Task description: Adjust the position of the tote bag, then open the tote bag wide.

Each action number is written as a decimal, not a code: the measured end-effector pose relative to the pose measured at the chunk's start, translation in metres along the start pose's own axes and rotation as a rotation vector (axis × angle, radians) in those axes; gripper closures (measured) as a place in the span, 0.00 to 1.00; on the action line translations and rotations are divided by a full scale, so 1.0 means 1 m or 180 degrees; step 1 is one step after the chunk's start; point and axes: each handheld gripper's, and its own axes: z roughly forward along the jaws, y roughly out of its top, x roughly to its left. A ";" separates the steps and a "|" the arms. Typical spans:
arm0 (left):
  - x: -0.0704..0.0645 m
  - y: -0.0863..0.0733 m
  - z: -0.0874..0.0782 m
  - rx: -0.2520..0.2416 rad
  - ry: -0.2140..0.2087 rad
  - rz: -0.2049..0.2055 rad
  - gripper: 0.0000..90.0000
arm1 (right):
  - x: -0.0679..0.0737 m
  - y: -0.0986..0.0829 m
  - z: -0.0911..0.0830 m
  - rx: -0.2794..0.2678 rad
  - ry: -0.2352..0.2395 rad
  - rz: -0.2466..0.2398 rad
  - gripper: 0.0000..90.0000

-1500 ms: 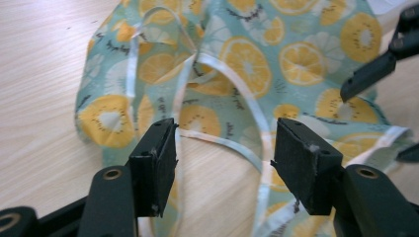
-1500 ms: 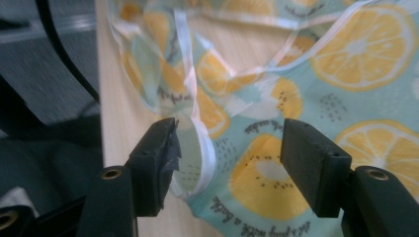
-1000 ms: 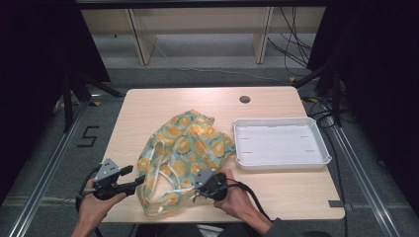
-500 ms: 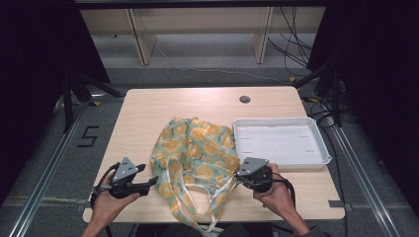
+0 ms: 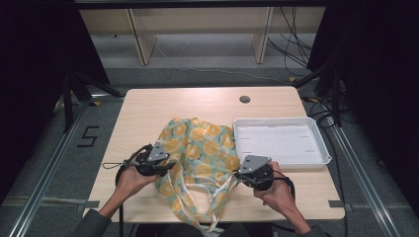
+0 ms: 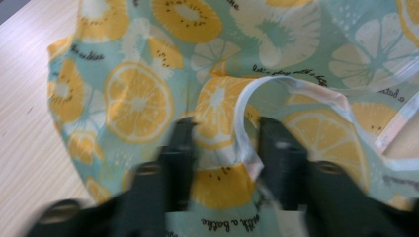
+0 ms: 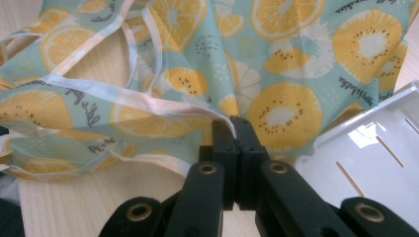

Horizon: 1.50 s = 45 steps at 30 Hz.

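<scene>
A teal cloth bag [image 5: 197,143] printed with orange fruit slices lies spread on the wooden table [image 5: 148,108], its white handles [image 5: 212,202] trailing over the front edge. My right gripper [image 5: 237,174] is shut on the bag's white-hemmed edge [image 7: 197,111] at its right side, next to the tray. In the right gripper view the jaws [image 7: 236,126] meet with the hem pinched between them. My left gripper [image 5: 168,168] sits at the bag's left side. In the left gripper view its jaws [image 6: 225,133] stand apart over the bag [image 6: 138,98], a handle strap [image 6: 247,118] lying between them.
An empty white tray [image 5: 281,143] stands right of the bag, its corner [image 7: 365,158] close to my right gripper. A round grommet hole [image 5: 244,99] is in the table's far side. Bare tabletop lies left of and behind the bag.
The two hands have moved apart, the right gripper pulling the bag's edge to the right. The bag went from a bunched heap to spread flat, with its handles now over the front edge.
</scene>
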 end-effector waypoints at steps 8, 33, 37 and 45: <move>0.012 0.004 -0.016 -0.0321 -0.0045 -0.0263 0.99 | 0.004 0.003 0.001 -0.0124 0.0137 -0.0086 0.87; 0.023 -0.005 -0.044 -0.0543 -0.0066 -0.0659 0.98 | 0.019 0.023 -0.002 -0.0386 0.0343 -0.0396 1.00; 0.034 -0.010 -0.051 -0.0554 0.0028 -0.0722 0.98 | -0.004 0.033 -0.008 -0.0528 0.0237 -0.0270 1.00; 0.046 -0.016 -0.051 -0.0540 0.0187 -0.0836 0.98 | -0.048 0.054 -0.015 -0.0712 -0.0134 0.0000 1.00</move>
